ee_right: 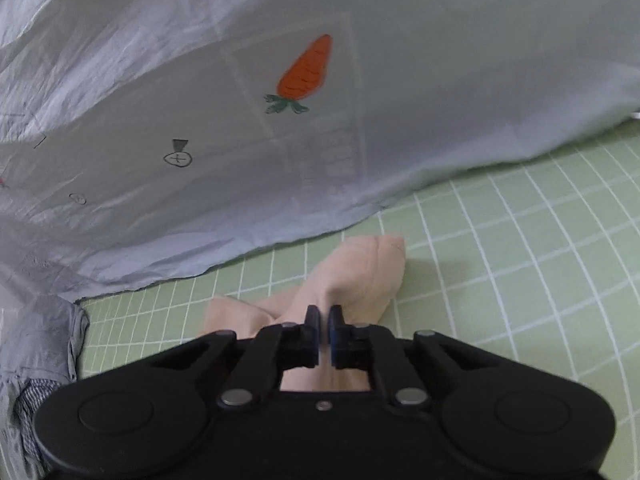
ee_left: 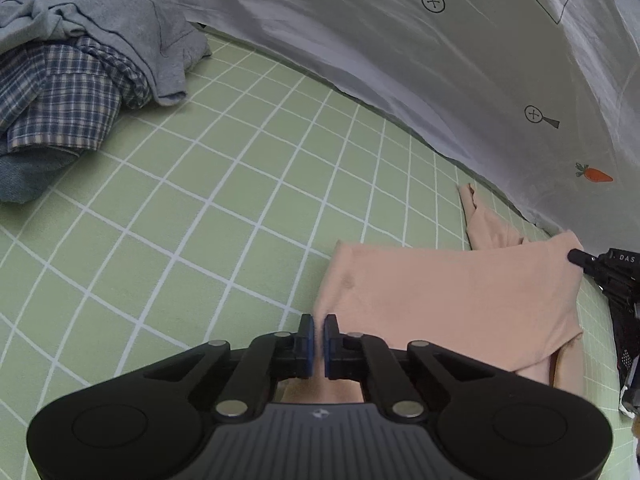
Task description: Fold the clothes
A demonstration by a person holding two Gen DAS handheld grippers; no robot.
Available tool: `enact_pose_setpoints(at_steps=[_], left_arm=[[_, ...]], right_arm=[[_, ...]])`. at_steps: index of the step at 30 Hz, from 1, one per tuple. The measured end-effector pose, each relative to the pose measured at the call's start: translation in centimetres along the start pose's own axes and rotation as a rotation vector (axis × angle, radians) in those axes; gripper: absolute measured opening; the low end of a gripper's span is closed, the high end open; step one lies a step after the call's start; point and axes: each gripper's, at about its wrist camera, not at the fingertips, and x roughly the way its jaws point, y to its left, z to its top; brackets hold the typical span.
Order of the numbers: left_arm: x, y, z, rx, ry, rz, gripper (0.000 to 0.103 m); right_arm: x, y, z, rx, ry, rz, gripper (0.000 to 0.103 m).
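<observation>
A peach garment (ee_left: 448, 296) lies partly folded on the green grid mat (ee_left: 208, 208), with a narrow sleeve-like strip reaching toward the back. My left gripper (ee_left: 319, 322) is shut on its near left edge, and peach cloth shows between and under the blue pads (ee_left: 307, 334). In the right wrist view the same peach garment (ee_right: 356, 272) bunches up into a ridge just ahead of my right gripper (ee_right: 324, 314). That gripper is shut on the fabric, which also shows beneath its fingers.
A pile of clothes sits at the back left: a grey-blue top (ee_left: 120, 28), a plaid shirt (ee_left: 60, 96), and denim (ee_left: 28, 172). A pale sheet with a carrot print (ee_right: 306, 70) drapes along the mat's far edge. Black hardware (ee_left: 616, 276) pokes in at the right.
</observation>
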Motion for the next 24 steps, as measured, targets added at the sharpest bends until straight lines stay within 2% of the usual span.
enact_pose_setpoints(at_steps=[2, 9, 15, 24], left_arm=[[-0.7, 0.6, -0.5, -0.028, 0.0, 0.0, 0.005], [-1.2, 2.0, -2.3, -0.108, 0.036, 0.008, 0.005], [-0.9, 2.2, -2.9, -0.116, 0.056, 0.012, 0.005], [-0.8, 2.3, -2.7, -0.144, 0.055, 0.015, 0.006]], right_arm=[[0.7, 0.8, 0.3, -0.058, -0.002, 0.01, 0.005], [5.7, 1.9, -0.5, -0.149, 0.108, -0.034, 0.012], [7.1, 2.3, -0.5, -0.199, 0.09, -0.032, 0.017], [7.2, 1.2, 0.3, -0.129, 0.108, 0.012, 0.021]])
